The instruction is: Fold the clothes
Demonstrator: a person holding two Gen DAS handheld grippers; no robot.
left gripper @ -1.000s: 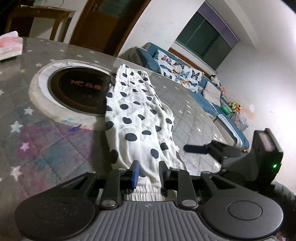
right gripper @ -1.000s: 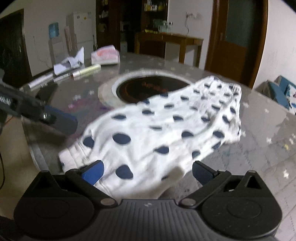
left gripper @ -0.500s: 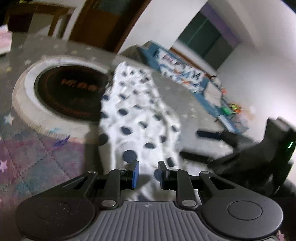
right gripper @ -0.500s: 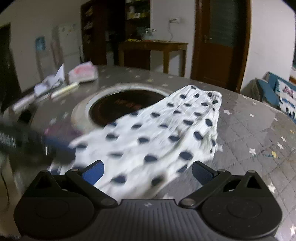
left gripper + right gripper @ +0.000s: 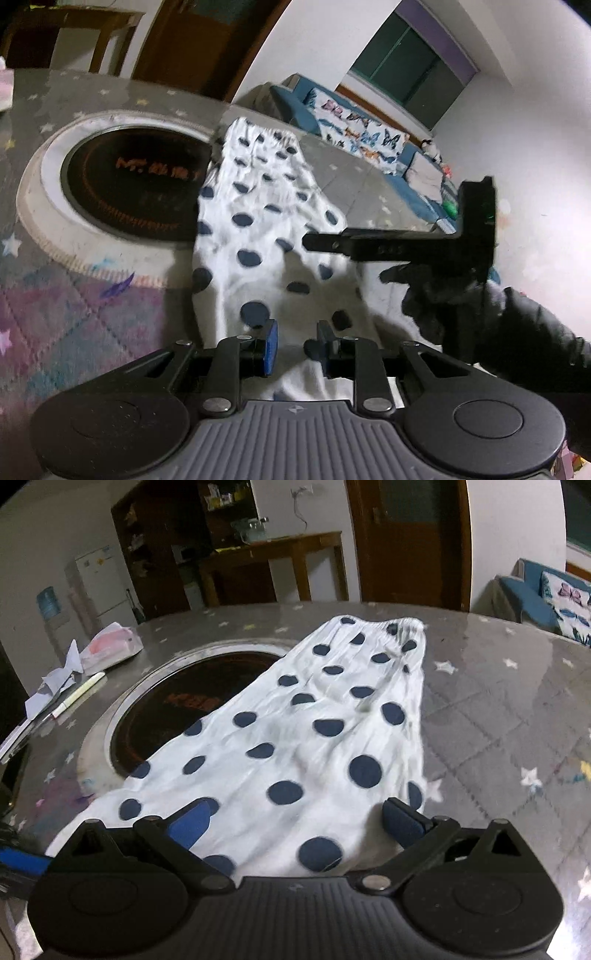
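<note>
In the left wrist view, the left gripper (image 5: 294, 346) had its blue-padded fingers (image 5: 270, 347) drawn close together, with a narrow gap pinching a bunched edge of the white polka-dot garment (image 5: 258, 229), so it was grasping the cloth at its near end. The garment lay stretched away along the star-patterned tabletop (image 5: 66, 317), its left edge overlapping the round dark cooktop inset (image 5: 133, 184). To the right, the right gripper (image 5: 402, 243) reached in above the cloth, carried by a hand in a black glove (image 5: 443, 295); whether it touched the fabric could not be told from here. A blue sofa (image 5: 369, 147) stood beyond the table. In the right wrist view, the right gripper (image 5: 295, 818) had its fingers (image 5: 190, 821) spread wide, released, with the garment (image 5: 314, 738) lying between and beneath them; the pads were not pressing on it. The cloth ran from these fingers toward the far side of the tabletop (image 5: 498, 709), its gathered end farthest away. A tissue pack (image 5: 110, 646) and papers (image 5: 55, 686) sat at the left edge.
</note>
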